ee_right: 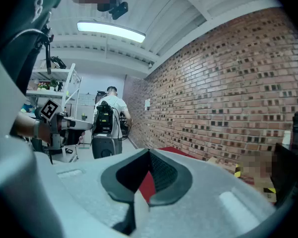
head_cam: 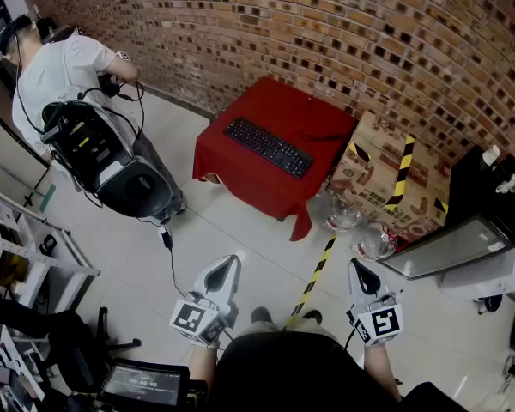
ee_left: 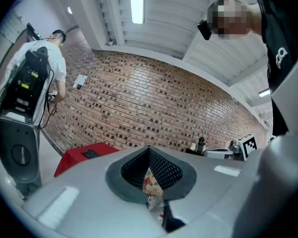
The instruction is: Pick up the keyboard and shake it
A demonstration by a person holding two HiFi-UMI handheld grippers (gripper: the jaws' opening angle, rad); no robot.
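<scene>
1. Two grippers, the left gripper [head_cam: 230,266] and the right gripper [head_cam: 361,273], sit low at the near edge, both clenched tight with nothing between their jaws.
2. One black keyboard [head_cam: 268,147] lies flat on the single red table [head_cam: 240,174], well apart from both grippers, beside the brick wall [head_cam: 326,24].
3. Its long axis runs diagonally, from far left to near right.
4. One person [head_cam: 56,71] stands at far left.
</scene>
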